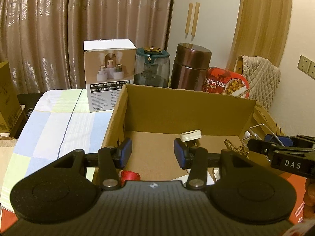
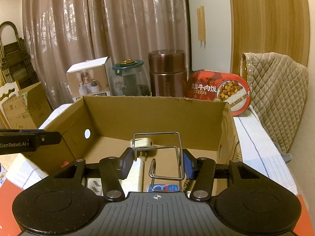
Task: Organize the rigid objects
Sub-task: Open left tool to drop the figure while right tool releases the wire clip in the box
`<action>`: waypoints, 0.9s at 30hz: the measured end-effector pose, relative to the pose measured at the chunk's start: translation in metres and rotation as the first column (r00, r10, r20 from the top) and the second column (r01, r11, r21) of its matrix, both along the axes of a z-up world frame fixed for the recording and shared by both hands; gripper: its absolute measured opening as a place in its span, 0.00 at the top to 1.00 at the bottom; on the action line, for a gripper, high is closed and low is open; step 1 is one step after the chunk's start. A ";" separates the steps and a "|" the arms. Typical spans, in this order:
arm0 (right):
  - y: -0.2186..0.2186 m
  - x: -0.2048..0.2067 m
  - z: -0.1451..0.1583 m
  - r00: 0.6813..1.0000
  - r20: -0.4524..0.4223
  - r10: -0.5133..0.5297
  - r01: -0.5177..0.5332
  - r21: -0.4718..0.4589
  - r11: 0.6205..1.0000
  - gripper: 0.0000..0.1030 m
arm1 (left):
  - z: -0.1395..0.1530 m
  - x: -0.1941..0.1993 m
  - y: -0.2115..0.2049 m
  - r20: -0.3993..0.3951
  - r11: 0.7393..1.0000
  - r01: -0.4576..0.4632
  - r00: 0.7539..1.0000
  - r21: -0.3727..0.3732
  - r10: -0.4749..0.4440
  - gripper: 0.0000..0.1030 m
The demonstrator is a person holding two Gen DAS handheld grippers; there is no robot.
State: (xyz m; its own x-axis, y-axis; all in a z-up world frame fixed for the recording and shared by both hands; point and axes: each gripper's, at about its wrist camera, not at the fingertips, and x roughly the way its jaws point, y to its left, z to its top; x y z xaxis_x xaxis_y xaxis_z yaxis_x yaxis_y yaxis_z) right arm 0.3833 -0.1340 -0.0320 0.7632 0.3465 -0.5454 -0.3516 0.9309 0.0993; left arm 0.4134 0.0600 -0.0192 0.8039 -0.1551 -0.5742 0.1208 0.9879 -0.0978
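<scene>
An open cardboard box (image 1: 189,106) (image 2: 153,114) stands on the bed. My right gripper (image 2: 157,162) is shut on a bent wire rack (image 2: 157,153) and holds it over the box's near side; the rack also shows at the right of the left wrist view (image 1: 258,131). My left gripper (image 1: 153,152) is open and empty above the box's near edge. Inside the box lie a white plug adapter (image 1: 191,134) (image 2: 141,143), a red item (image 1: 131,177) and a patterned cord (image 1: 236,148).
Behind the box stand a white humidifier carton (image 1: 109,74), a glass jar with a green lid (image 1: 151,66), a brown thermos (image 1: 190,66) and a red beef-rice tub (image 1: 226,83). A quilted chair back (image 2: 275,90) is at the right. Curtains hang behind.
</scene>
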 end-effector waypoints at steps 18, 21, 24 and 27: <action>0.001 0.000 -0.001 1.000 -0.002 0.001 -0.001 0.000 1.000 0.53 | -0.001 -0.002 -0.002 -0.006 1.000 0.011 1.000 0.005 -0.011 0.60; 0.002 0.000 -0.001 1.000 -0.002 0.000 0.000 0.000 1.000 0.52 | -0.002 -0.001 -0.003 -0.007 1.000 0.012 1.000 0.006 -0.012 0.60; 0.001 0.000 -0.001 1.000 -0.002 -0.002 0.002 0.000 1.000 0.52 | -0.002 -0.002 -0.003 -0.007 1.000 0.012 1.000 0.006 -0.012 0.60; -0.001 0.001 -0.002 1.000 -0.004 -0.008 0.008 0.001 1.000 0.52 | -0.001 -0.002 -0.004 -0.005 1.000 0.011 1.000 0.005 -0.011 0.60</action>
State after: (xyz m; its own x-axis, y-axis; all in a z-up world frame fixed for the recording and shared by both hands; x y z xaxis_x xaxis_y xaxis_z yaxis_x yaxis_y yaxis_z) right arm 0.3845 -0.1346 -0.0339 0.7638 0.3408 -0.5481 -0.3439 0.9335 0.1011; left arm 0.4118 0.0564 -0.0205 0.7991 -0.1614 -0.5792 0.1314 0.9869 -0.0937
